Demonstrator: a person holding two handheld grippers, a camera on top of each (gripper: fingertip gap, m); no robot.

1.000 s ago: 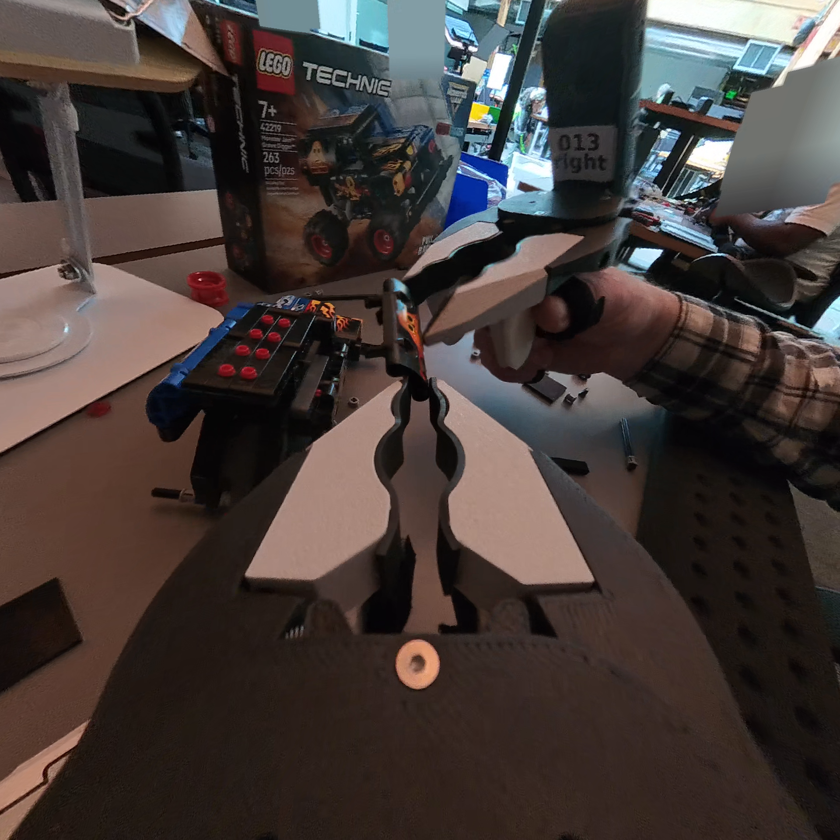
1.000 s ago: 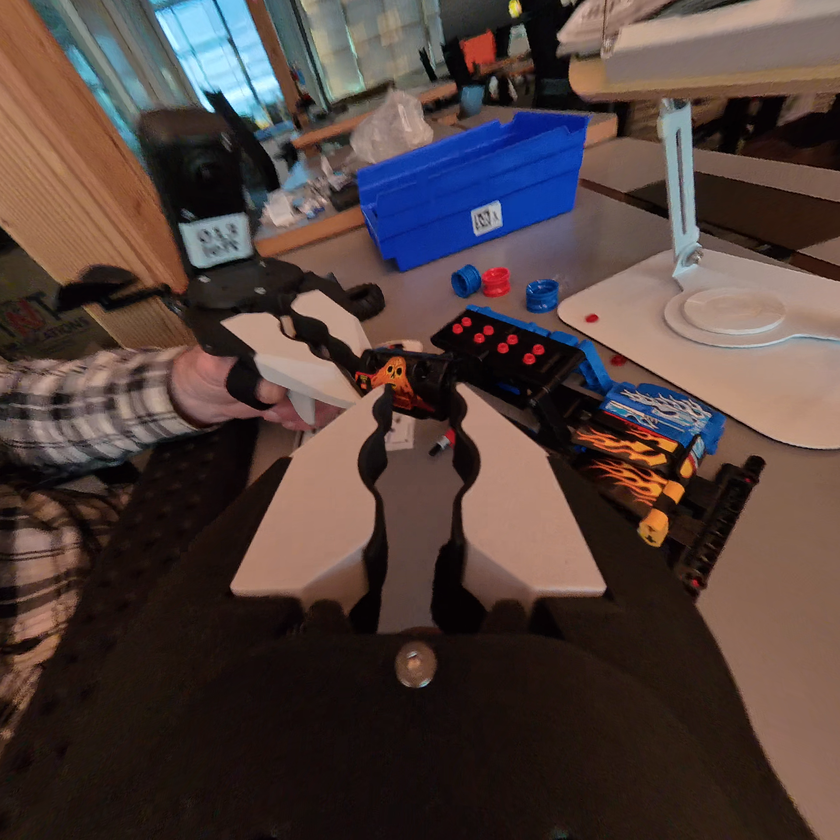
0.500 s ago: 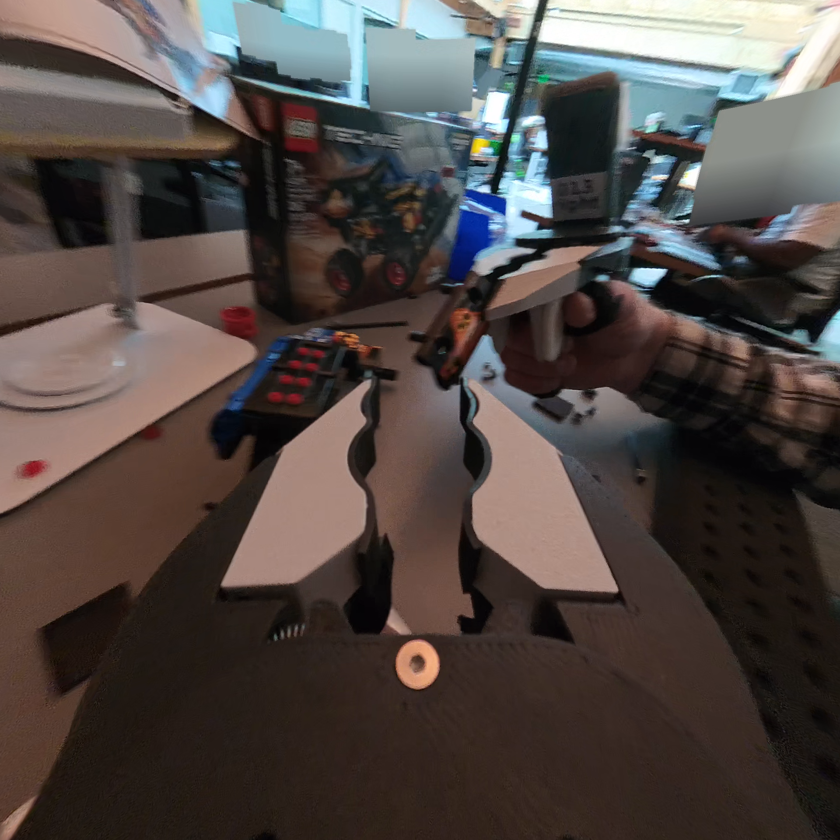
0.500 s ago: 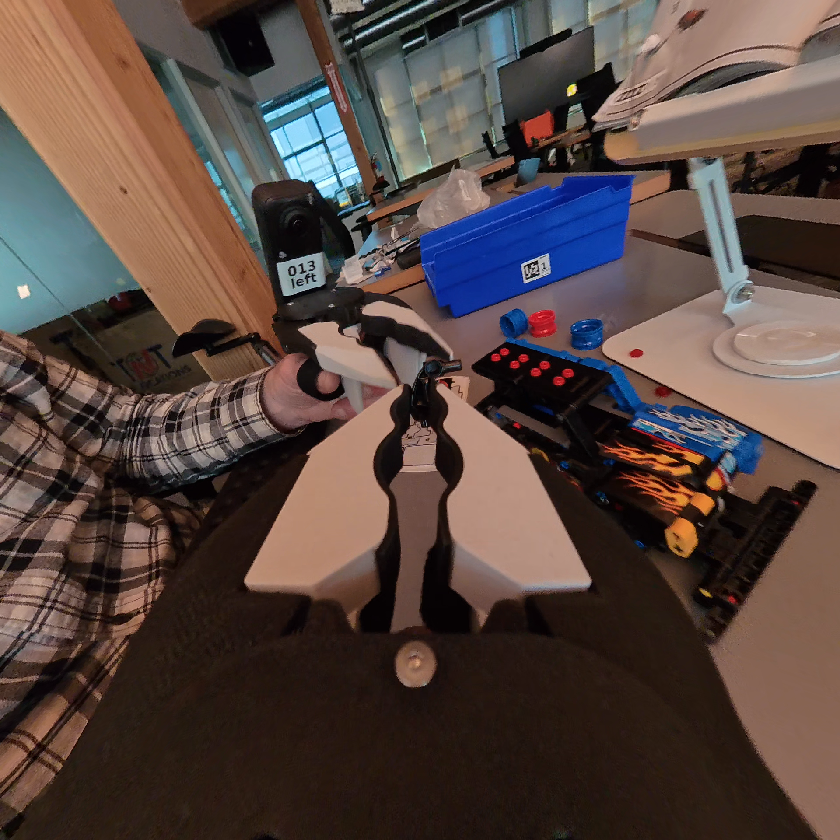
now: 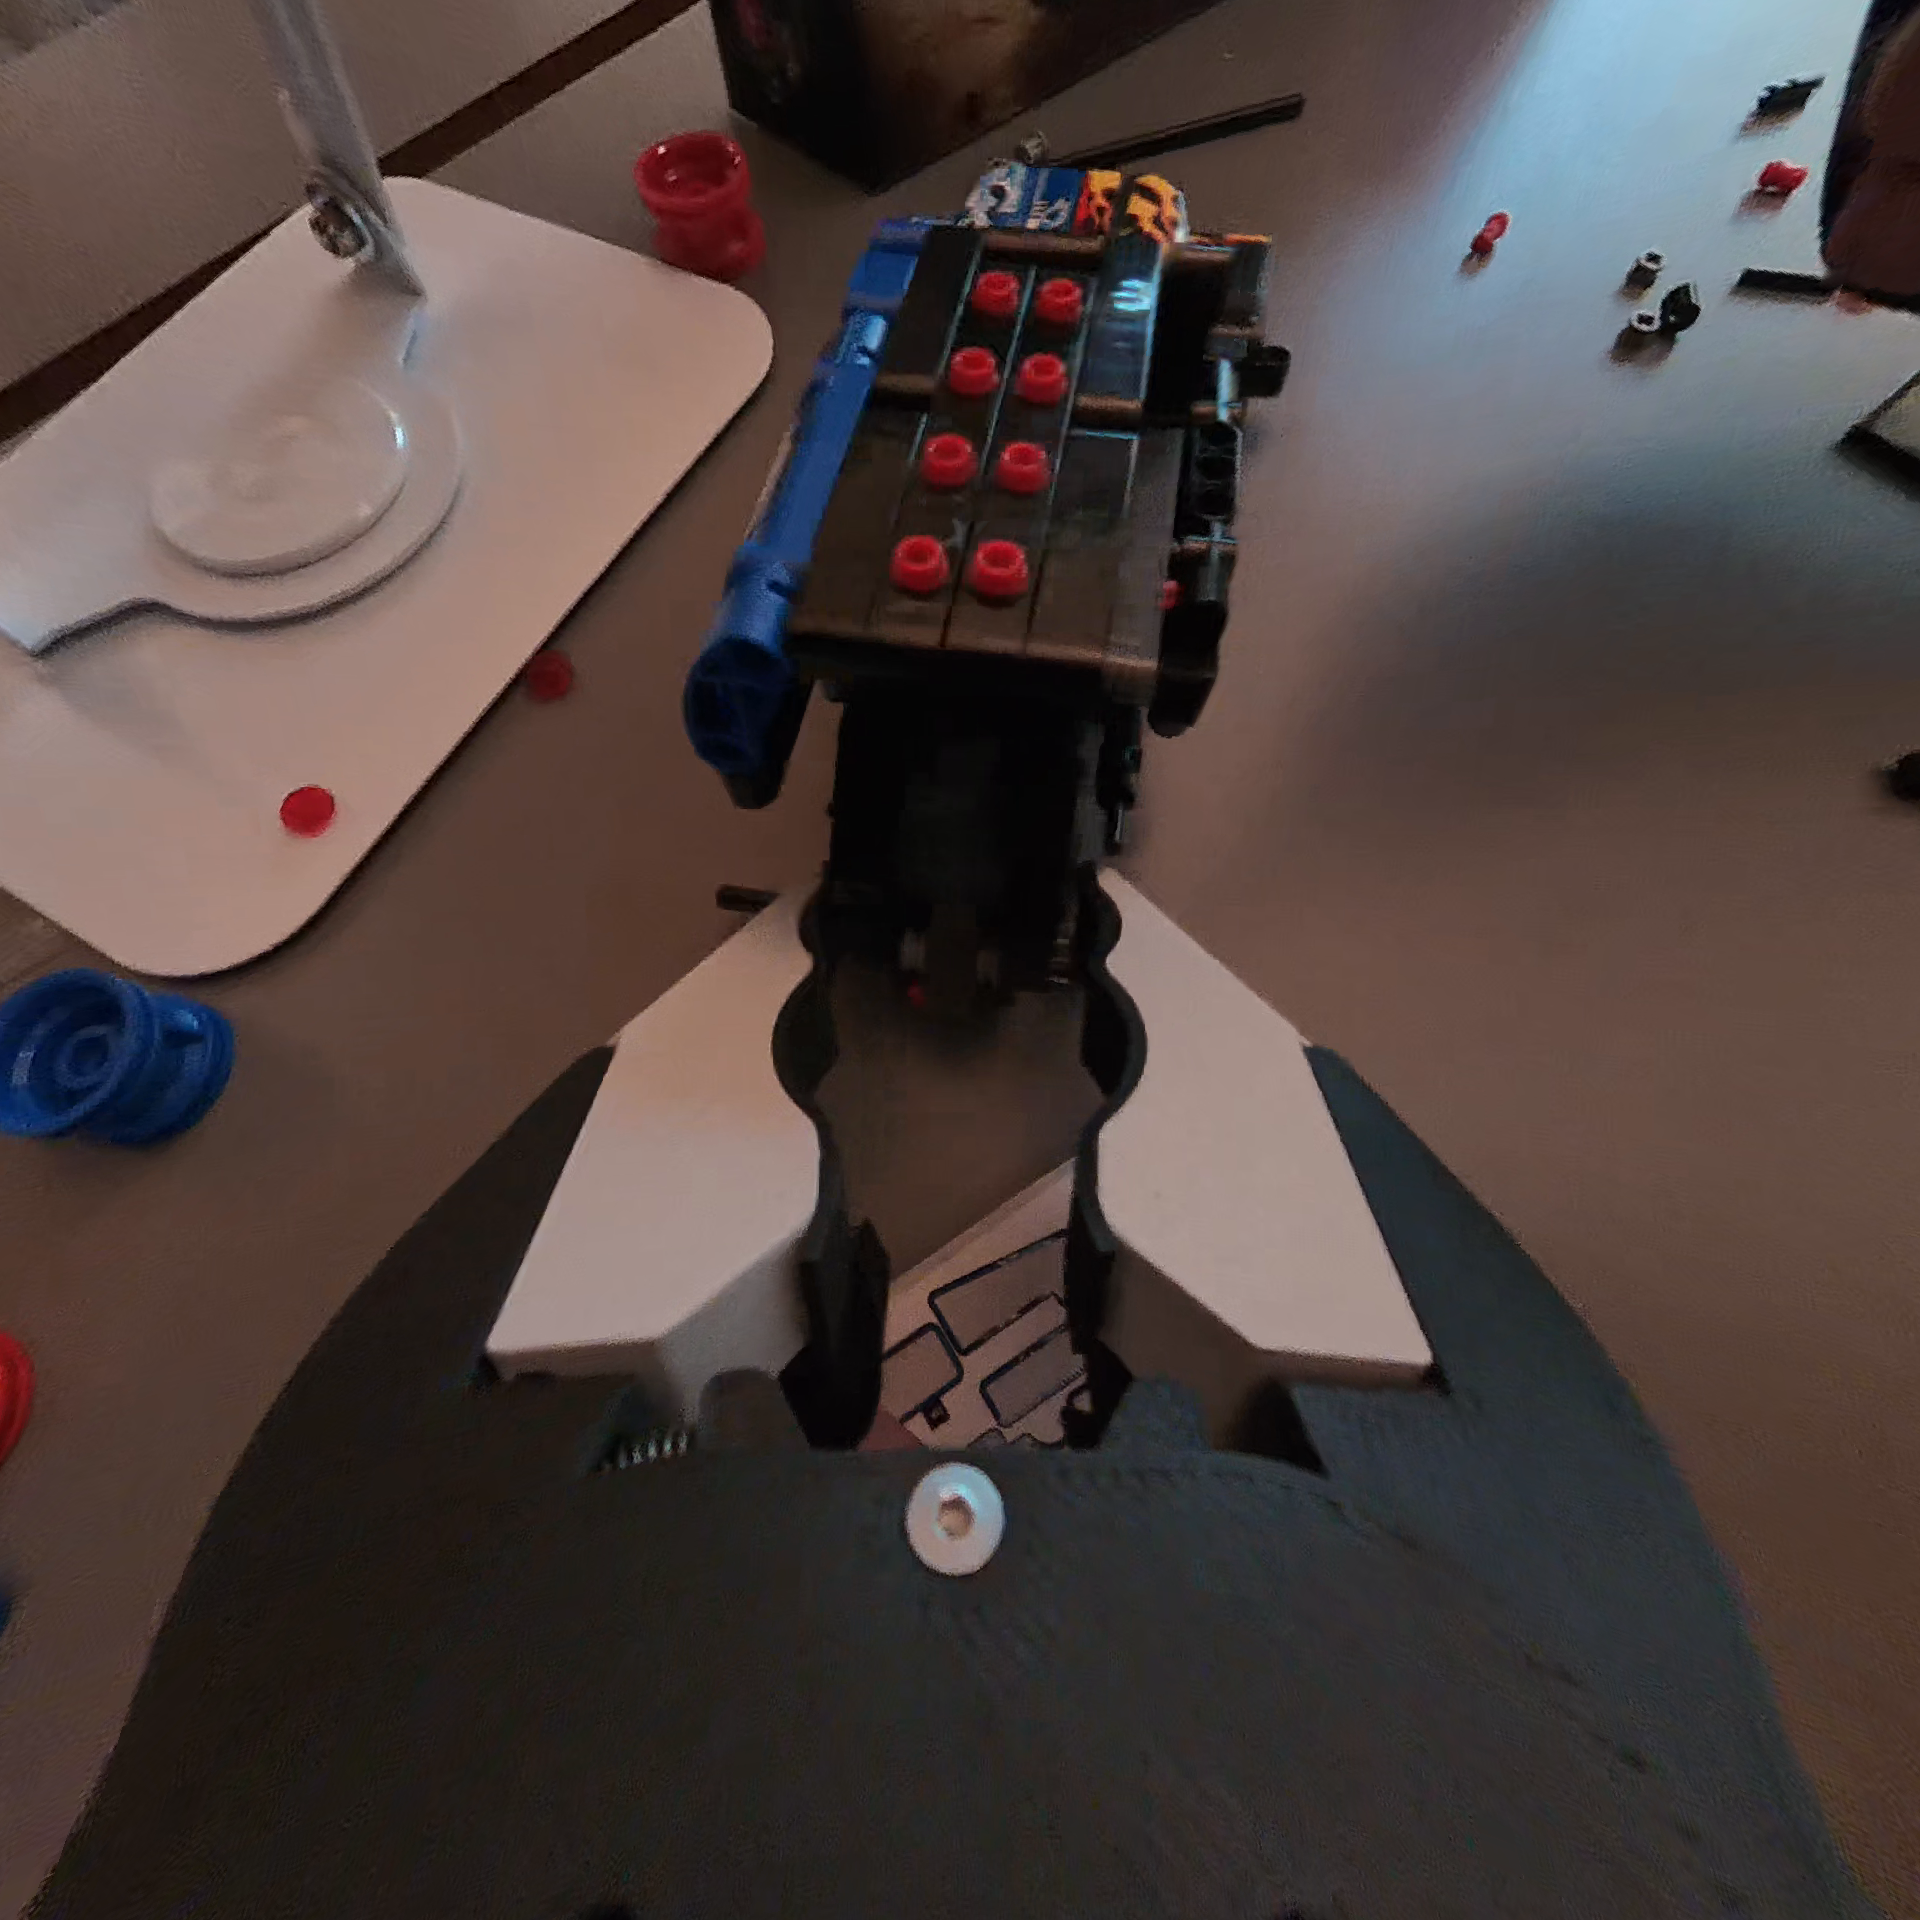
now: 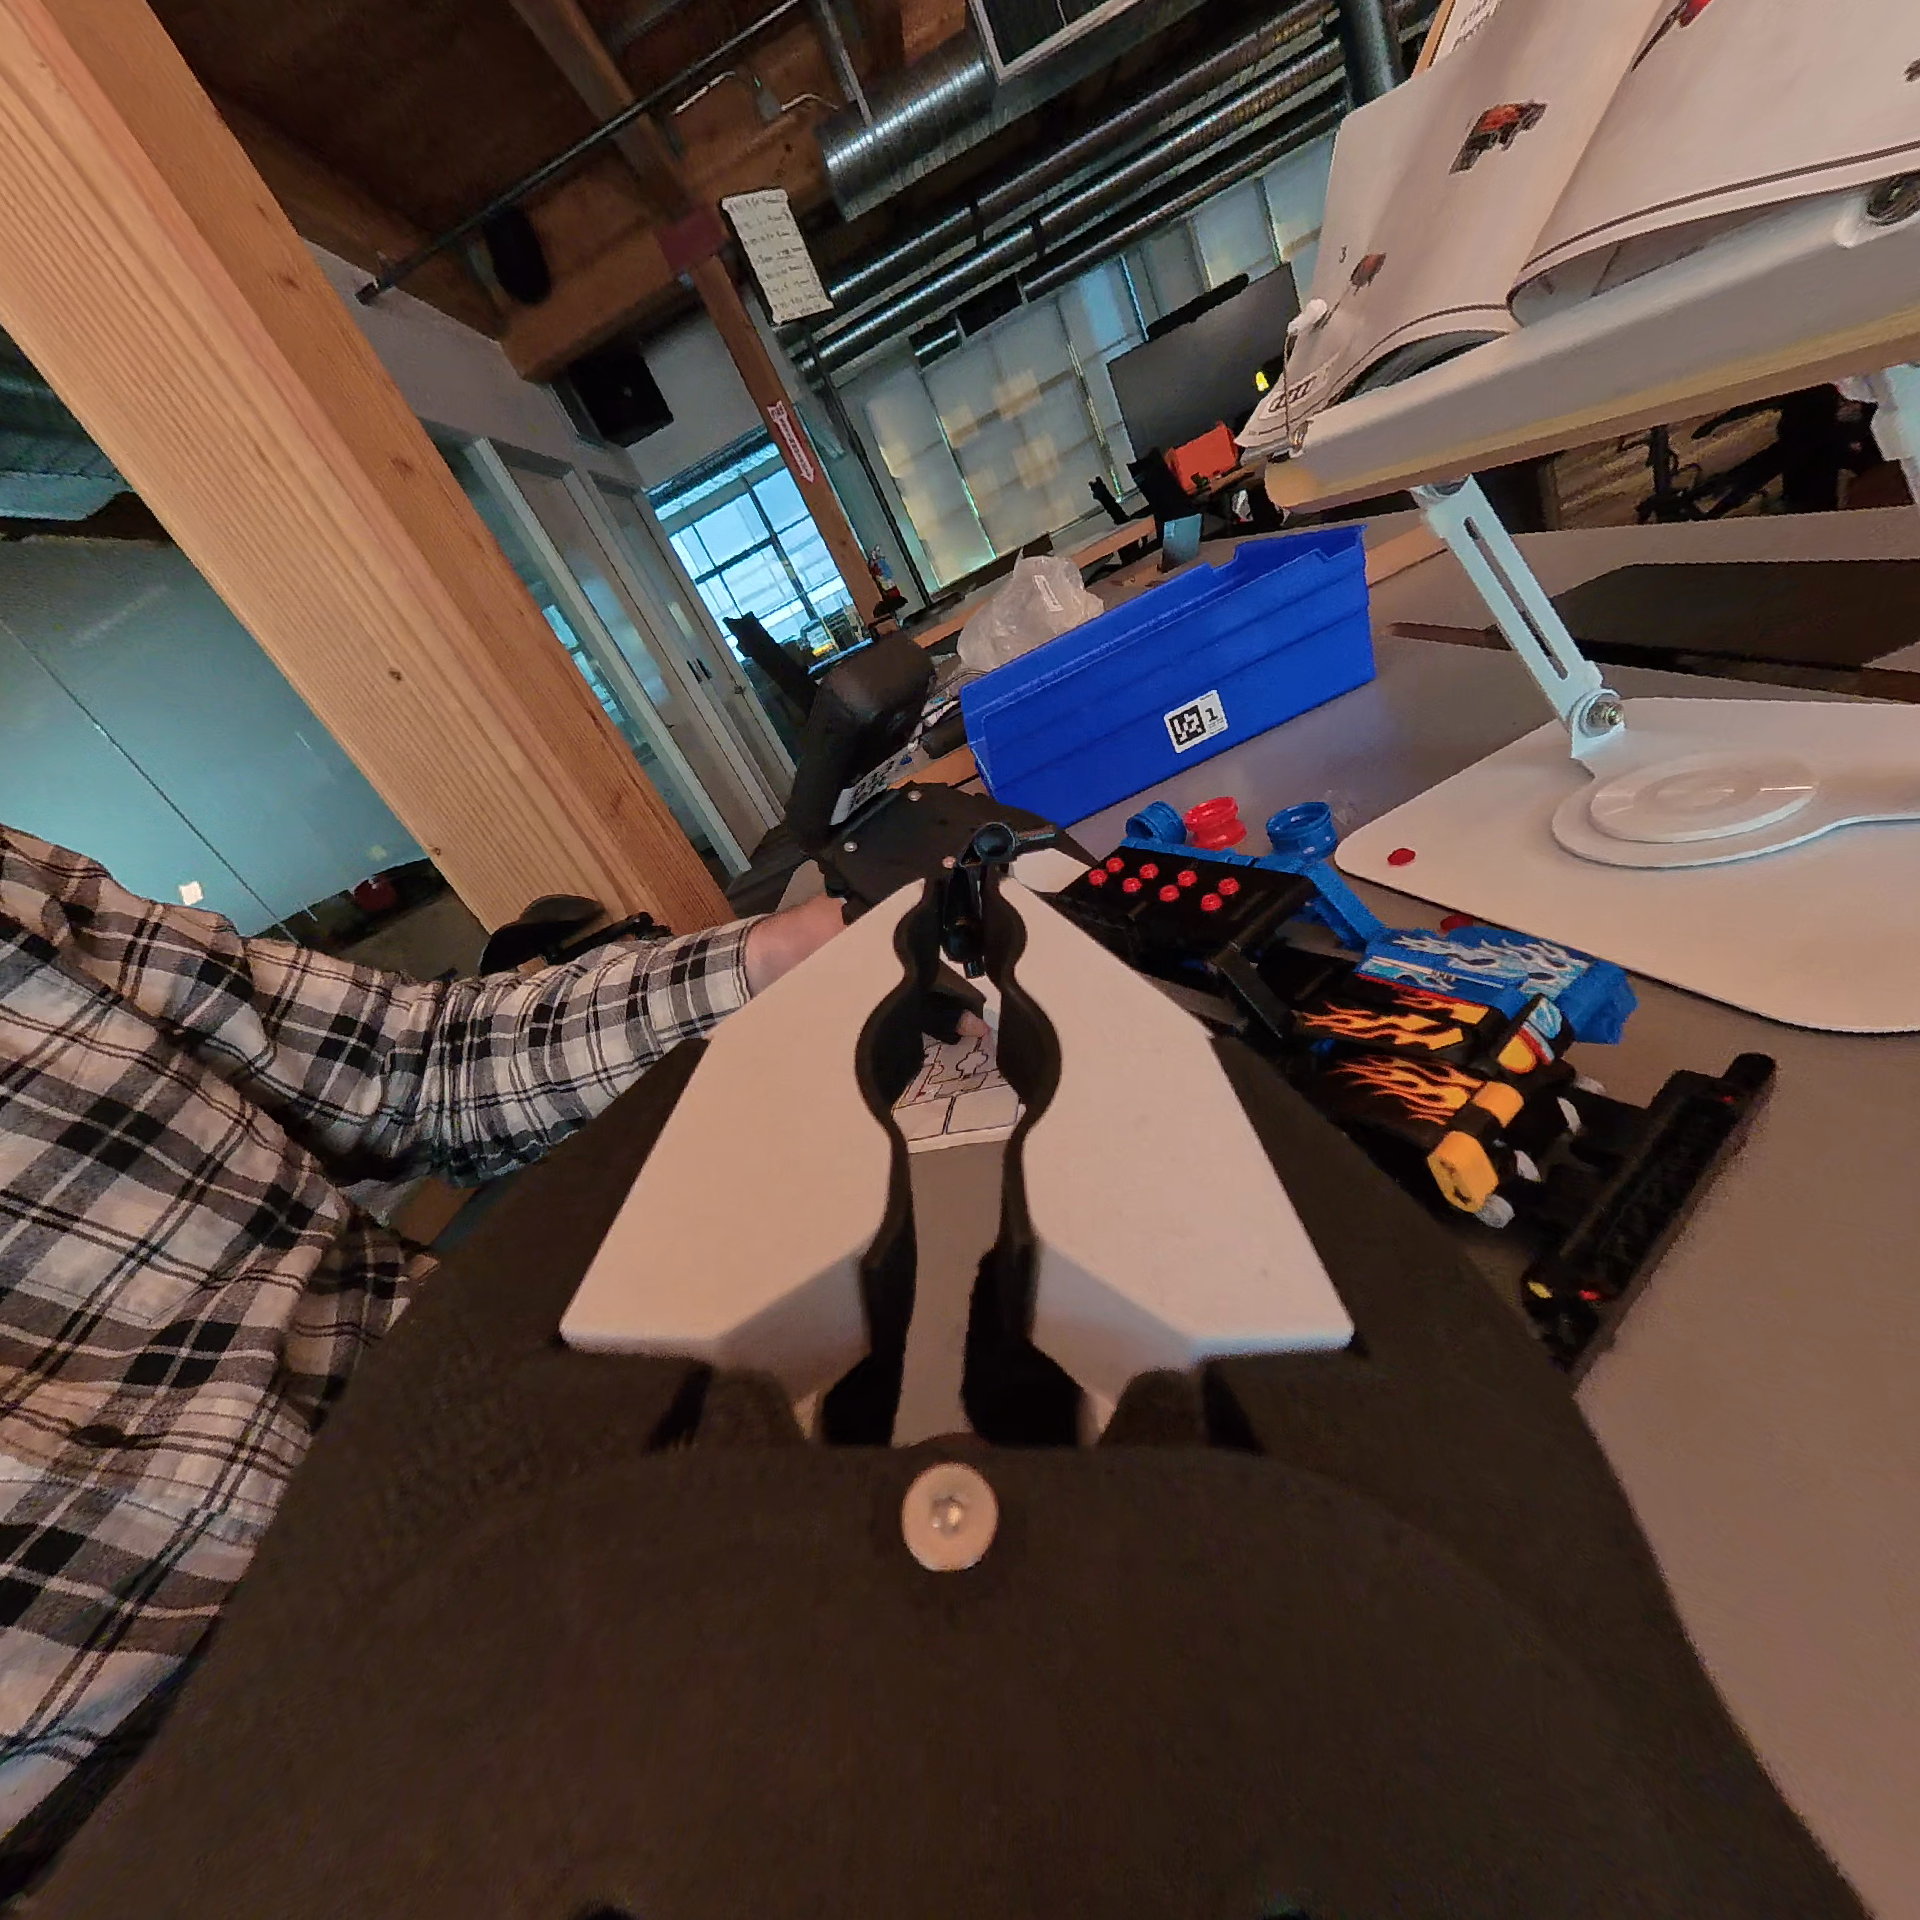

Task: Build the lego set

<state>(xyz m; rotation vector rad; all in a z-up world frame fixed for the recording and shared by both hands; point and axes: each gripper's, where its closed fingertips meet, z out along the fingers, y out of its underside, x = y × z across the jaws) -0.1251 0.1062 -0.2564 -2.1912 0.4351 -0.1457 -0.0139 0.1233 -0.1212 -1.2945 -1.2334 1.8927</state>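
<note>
The part-built lego truck lies on the grey table, a black panel with red pins on top and a blue beam along its left. My left gripper is open, its fingertips on either side of the truck's near black end. My right gripper is shut on a small black lego piece and holds it in the air above the table. In the right wrist view the truck lies to the right of that gripper, with flame-printed panels. The left gripper's black body shows behind the held piece.
A white stand base holds up an open booklet. Red and blue wheel hubs lie near it. A blue bin stands at the back. Small loose parts lie at the right. A sticker sheet lies under the left gripper. Left tips to right tips: about 20 centimeters.
My left gripper let go of the flame-printed piece, opened, and dropped down to the truck's near end. My right gripper closed on that piece and lifted it away.
</note>
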